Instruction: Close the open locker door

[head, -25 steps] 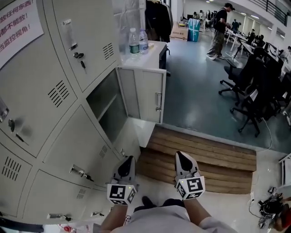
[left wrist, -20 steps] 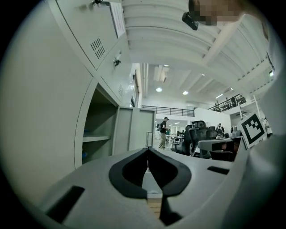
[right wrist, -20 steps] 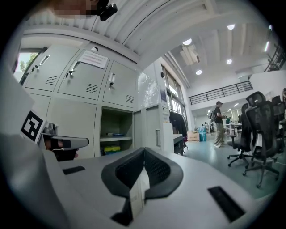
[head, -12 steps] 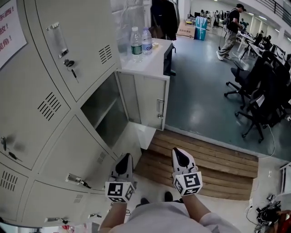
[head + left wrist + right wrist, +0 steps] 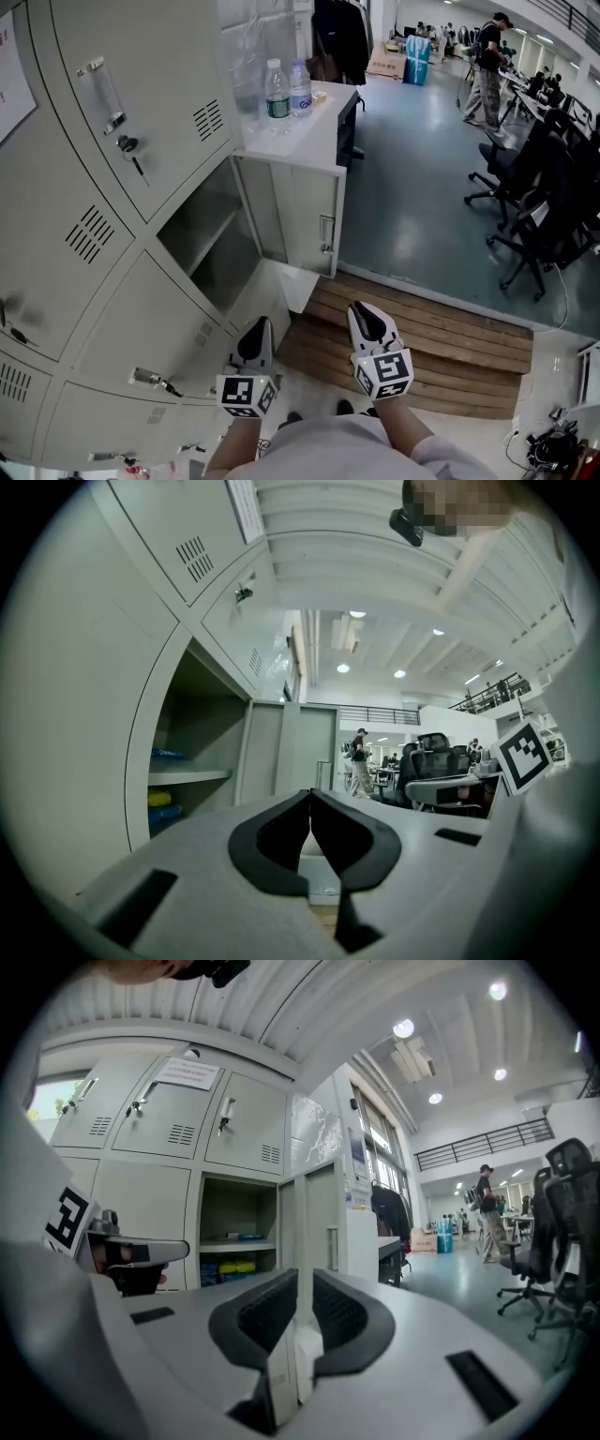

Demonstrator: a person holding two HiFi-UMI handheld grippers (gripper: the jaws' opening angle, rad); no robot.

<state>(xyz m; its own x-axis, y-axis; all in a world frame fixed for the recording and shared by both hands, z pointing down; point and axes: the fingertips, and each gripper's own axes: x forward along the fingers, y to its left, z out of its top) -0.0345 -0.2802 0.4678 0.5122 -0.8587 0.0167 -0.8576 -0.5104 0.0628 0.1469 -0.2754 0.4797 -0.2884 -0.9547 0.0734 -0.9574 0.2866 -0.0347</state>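
In the head view, the locker door (image 5: pixel 300 220) is standing wide open, sticking out from the bank of lockers at roughly a right angle. Its hinged edge is sitting at the far side of the open compartment (image 5: pixel 211 234), and its free edge, carrying the handle (image 5: pixel 325 234), is pointing out into the room. Both claws are hovering well short of the door, on the near side of it. The left gripper (image 5: pixel 263 327) is lining up nearer the hinged edge and the compartment mouth. The right gripper (image 5: pixel 363 313) is lining up just beyond the free edge, so it is looking like the better-placed hand. Neither one is touching the door.

In the left gripper view, the left gripper (image 5: pixel 309 797) is showing its jaws pressed together at the tips with nothing between them. The door (image 5: pixel 309 742) is standing upright straight ahead, and the compartment is opening to the left of the door.

In the right gripper view, the right gripper (image 5: pixel 298 1283) is likewise pinched closed and empty. The door (image 5: pixel 314 1232) is rising dead ahead as a tall upright panel, handle (image 5: pixel 333 1246) on its right margin, with the compartment just left of it.

Since the face turned this way seems to be the inner one, closing is probably calling for the right claw to reach past the free edge and draw it back toward the lockers.
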